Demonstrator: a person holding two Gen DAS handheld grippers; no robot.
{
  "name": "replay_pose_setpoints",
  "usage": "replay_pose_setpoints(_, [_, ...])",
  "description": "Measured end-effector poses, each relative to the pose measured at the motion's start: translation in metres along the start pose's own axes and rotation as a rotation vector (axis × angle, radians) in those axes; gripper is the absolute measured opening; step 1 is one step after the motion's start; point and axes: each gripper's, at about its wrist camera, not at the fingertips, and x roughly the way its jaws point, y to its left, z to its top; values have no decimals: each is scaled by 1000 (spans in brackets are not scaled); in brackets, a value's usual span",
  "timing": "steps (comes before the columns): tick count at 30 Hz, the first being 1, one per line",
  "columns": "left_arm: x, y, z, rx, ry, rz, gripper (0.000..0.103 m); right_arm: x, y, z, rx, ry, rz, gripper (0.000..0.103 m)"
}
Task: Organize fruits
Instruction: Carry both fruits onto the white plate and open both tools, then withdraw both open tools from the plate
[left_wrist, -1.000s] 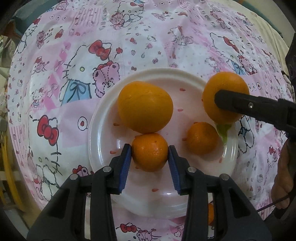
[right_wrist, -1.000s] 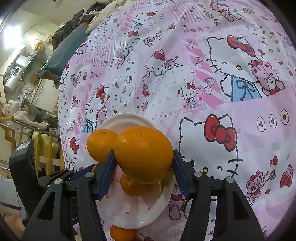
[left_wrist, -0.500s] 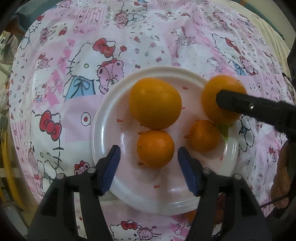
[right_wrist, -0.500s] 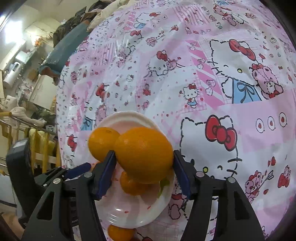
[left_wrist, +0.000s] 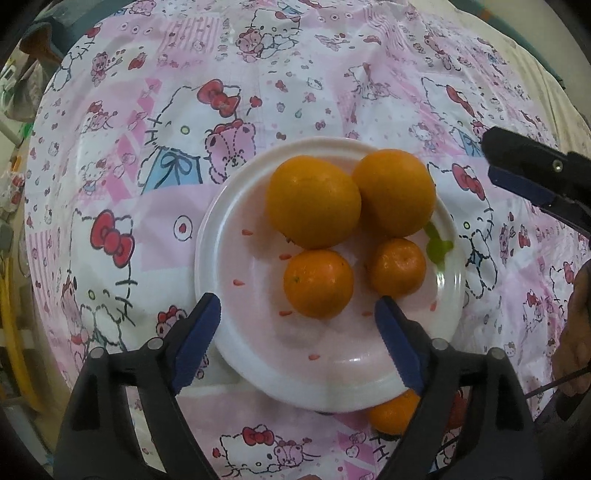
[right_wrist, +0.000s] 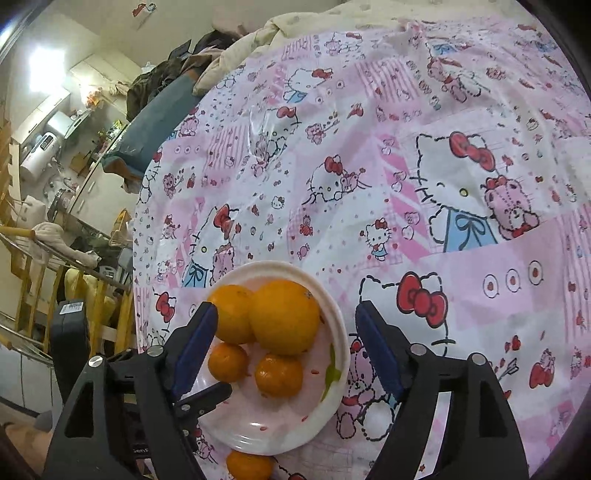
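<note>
Comparing with one second ago: left gripper (left_wrist: 297, 325) has let go of the small orange (left_wrist: 318, 283) and pulled back, jaws spread wide, empty. That fruit sits on the white plate (left_wrist: 221, 266) beside a second small orange (left_wrist: 397, 266). Right gripper (right_wrist: 282, 343) has released the large orange (left_wrist: 394, 192), now on the plate touching the other large orange (left_wrist: 313, 201); its jaws are likewise spread, empty. One orange (left_wrist: 393, 415) lies off the plate on the pink-patterned surface (left_wrist: 110, 184).

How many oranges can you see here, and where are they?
5. Four sit on the white plate: two big oranges at the back, two small oranges in front. A fifth orange lies on the tablecloth, partly hidden; more could be hidden.
</note>
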Motion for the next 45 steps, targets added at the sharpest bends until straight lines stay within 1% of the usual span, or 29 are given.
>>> replay_pose_setpoints(4, [-8,-1,-4,-7,-17,-5,83,-11,7,-3,-14,-19,4,86])
replay_pose_setpoints(9, [-27,3,-11,-18,-64,-7,83,-30,17,-15,-37,-39,-5,90])
replay_pose_setpoints(11, [-35,6,-14,-25,-89,-6,83,-37,21,-19,-45,-45,-6,90])
replay_pose_setpoints(13, [-47,10,-17,-40,-138,-5,83,-43,25,-23,-51,-52,-5,91])
replay_pose_setpoints(17, [-57,14,-20,-62,-178,-6,83,-55,30,-32,-62,-66,-15,91])
replay_pose_setpoints(23, [-66,18,-31,-75,-191,-12,83,-71,32,-51,-49,-70,-19,91])
replay_pose_setpoints(33, [-87,21,-55,-87,-232,-5,83,-95,31,-76,-9,-93,-11,91])
replay_pose_setpoints(36, [-94,23,-64,-101,-232,1,83,-101,29,-83,8,-97,-11,91])
replay_pose_setpoints(39, [-100,26,-73,-117,-238,-16,83,-104,28,-91,13,-98,-25,91])
replay_pose_setpoints(45, [-112,28,-90,-110,-257,-5,83,-106,24,-105,42,-82,-27,91])
